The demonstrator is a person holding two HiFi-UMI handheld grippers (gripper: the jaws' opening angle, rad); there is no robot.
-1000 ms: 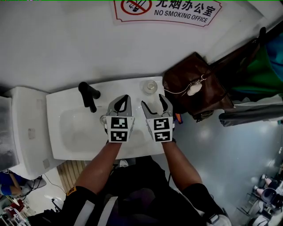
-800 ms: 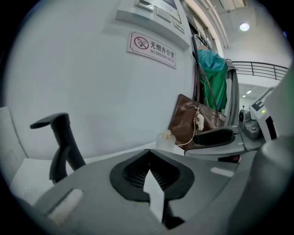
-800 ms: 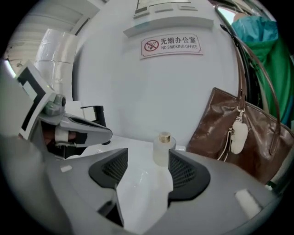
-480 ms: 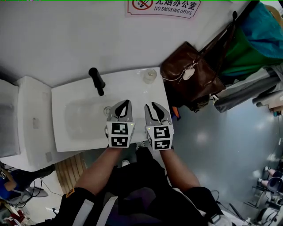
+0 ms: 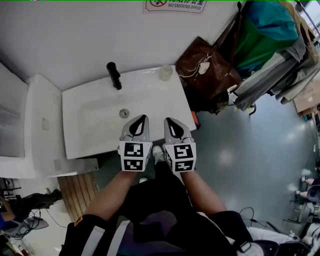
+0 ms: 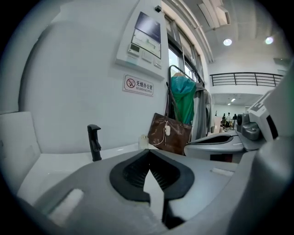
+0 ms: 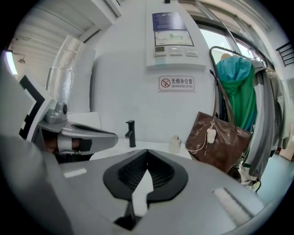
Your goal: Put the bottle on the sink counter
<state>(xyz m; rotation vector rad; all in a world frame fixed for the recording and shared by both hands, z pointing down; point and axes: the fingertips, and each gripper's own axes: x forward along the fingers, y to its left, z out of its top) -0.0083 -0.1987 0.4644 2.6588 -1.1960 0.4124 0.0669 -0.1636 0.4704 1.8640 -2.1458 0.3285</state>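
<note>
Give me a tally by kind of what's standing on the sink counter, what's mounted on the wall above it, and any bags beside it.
Small translucent plastic bottle: 1
Black metal faucet: 1
Red and white no-smoking sign: 1
White wall control panel: 1
Brown leather handbag: 1
Total: 5

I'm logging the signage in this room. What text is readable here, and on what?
"无烟办公室": on the wall sign, beside a no-smoking symbol.
"NO SMOKING OFFICE": same sign, underneath.
Too small to read: the print on the wall panel.
Nothing legible on the bottle.
</note>
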